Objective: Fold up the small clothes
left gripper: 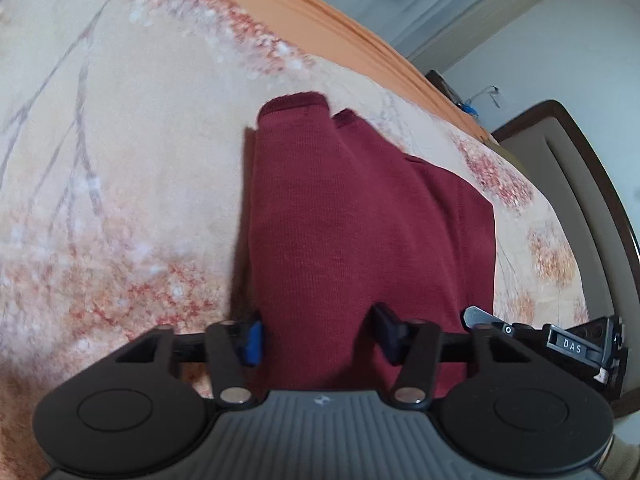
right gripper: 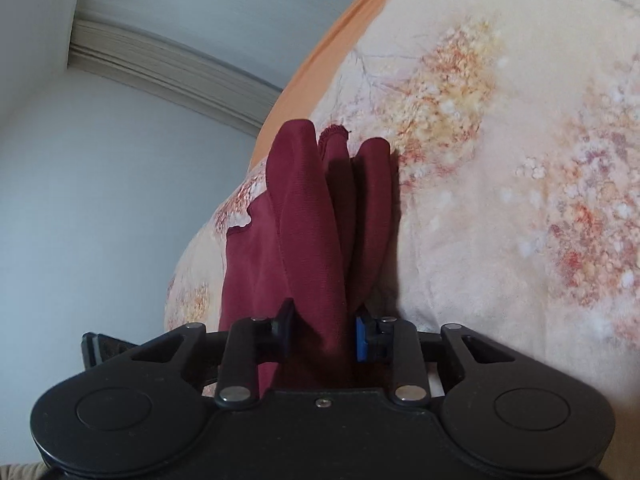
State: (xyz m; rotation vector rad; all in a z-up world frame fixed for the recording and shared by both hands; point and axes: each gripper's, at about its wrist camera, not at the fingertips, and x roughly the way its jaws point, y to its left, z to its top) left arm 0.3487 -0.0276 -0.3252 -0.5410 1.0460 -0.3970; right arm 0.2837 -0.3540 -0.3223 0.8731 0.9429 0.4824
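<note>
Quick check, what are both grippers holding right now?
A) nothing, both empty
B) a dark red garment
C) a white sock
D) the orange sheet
B: the dark red garment runs between the fingers of the left gripper, and bunched folds of it sit between the fingers of the right gripper, above the floral bedspread.
</note>
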